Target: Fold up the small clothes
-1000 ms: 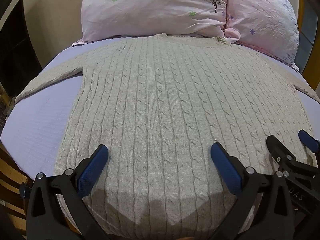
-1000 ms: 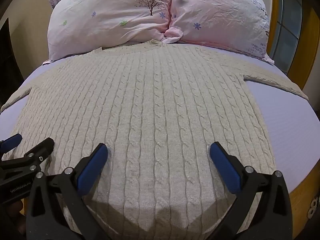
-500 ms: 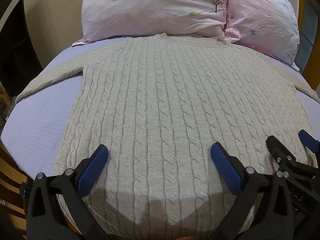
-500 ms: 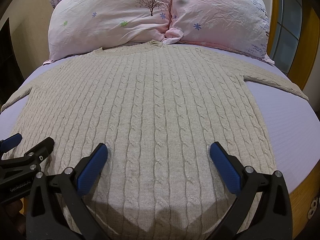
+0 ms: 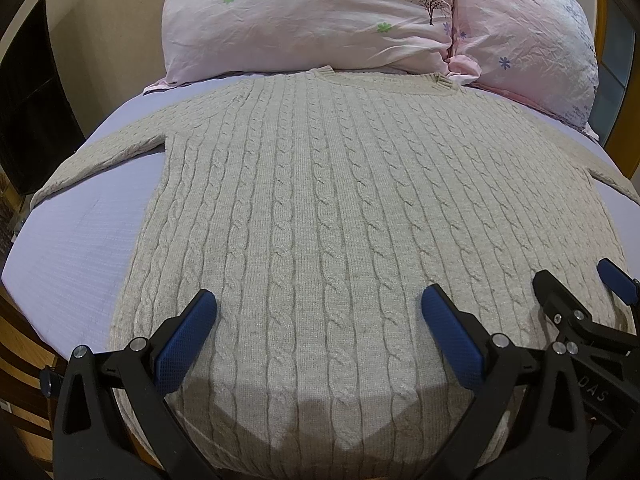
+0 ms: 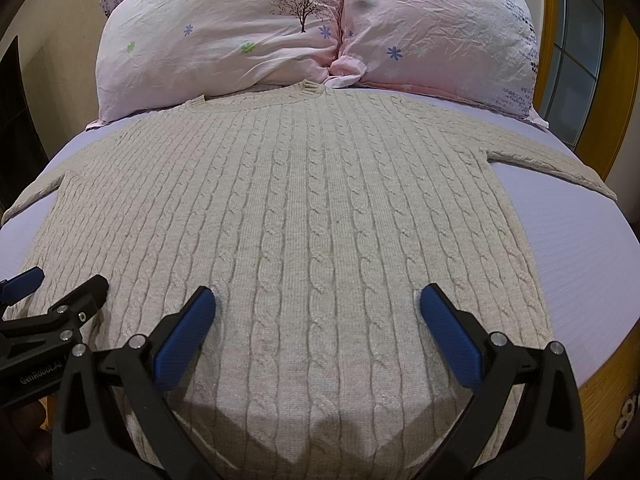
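A beige cable-knit sweater [image 5: 320, 208] lies flat on a lavender bed sheet [image 5: 80, 240], collar toward the pillows, both sleeves spread out to the sides. It also shows in the right wrist view [image 6: 312, 220]. My left gripper [image 5: 318, 312] is open and empty just above the sweater's hem, left of centre. My right gripper [image 6: 316, 308] is open and empty above the hem, right of centre. The right gripper shows at the right edge of the left wrist view [image 5: 576, 292]. The left gripper shows at the left edge of the right wrist view [image 6: 60, 284].
Two pink floral pillows [image 5: 312, 16] [image 6: 436, 28] lie at the head of the bed behind the collar. A wooden bed frame [image 6: 600, 380] runs along the right side. A dark cabinet [image 5: 24, 92] stands left of the bed.
Both grippers have drawn back slightly from the sweater, staying open. The sweater has not moved.
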Demonstrator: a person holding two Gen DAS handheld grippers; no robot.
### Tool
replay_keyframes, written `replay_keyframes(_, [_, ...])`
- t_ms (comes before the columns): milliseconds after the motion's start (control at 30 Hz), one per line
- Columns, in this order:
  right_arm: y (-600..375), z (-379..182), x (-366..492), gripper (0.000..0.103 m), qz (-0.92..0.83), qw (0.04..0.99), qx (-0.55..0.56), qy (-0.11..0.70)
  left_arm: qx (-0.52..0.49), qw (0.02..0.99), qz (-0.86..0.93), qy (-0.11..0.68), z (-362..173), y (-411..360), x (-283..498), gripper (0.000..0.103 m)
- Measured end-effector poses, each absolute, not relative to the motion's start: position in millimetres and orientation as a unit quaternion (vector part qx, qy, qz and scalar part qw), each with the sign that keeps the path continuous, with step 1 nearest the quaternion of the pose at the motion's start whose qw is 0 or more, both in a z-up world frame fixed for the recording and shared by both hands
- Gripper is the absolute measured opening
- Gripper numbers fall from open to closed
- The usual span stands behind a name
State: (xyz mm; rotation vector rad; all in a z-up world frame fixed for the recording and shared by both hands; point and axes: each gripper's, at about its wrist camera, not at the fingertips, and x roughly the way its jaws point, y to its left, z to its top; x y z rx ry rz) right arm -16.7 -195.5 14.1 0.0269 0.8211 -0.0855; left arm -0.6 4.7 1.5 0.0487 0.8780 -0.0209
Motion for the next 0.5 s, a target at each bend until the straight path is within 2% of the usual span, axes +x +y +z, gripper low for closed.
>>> replay_keyframes(500, [-196.0, 17.8, -19.1, 0.101, -0.042, 0.918, 0.014, 0.394, 0.025, 0.909, -0.01, 0.417, 1.7, 1.9, -4.3, 0.102])
